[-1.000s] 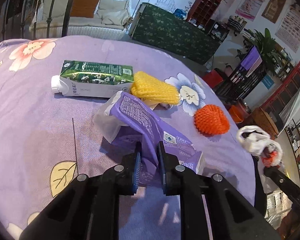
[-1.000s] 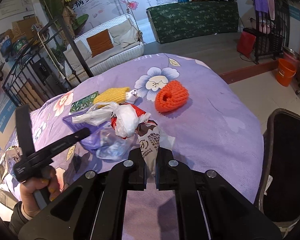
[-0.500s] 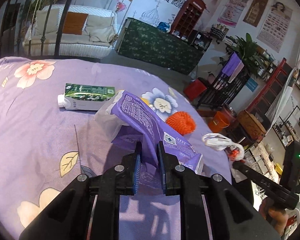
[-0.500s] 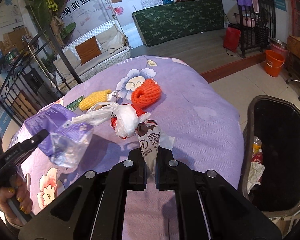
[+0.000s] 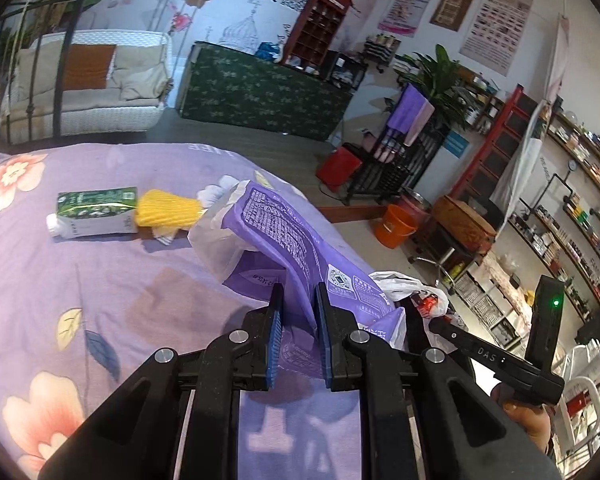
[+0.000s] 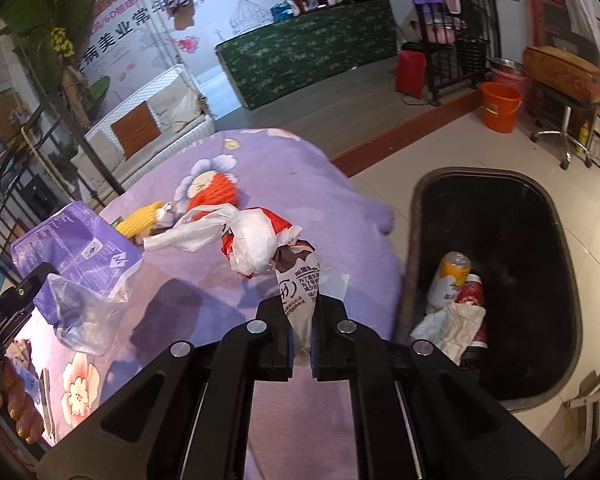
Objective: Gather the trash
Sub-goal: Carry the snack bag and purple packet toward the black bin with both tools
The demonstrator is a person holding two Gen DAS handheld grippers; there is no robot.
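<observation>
While your right tongs (image 6: pixel 301 332) pinch the knotted wrapper bundle (image 6: pixel 256 244), the bin (image 6: pixel 496 216) lies just right; left tongs (image 5: pixel 298 332) clamp the purple packet (image 5: pixel 288 236), farther off.

Shop-like room: white wicker sofa (image 5: pixel 88 80), green-draped counter (image 5: pixel 260 96), red cabinet (image 5: pixel 320 24), postered walls, pale tiled floor (image 6: pixel 460 148).
</observation>
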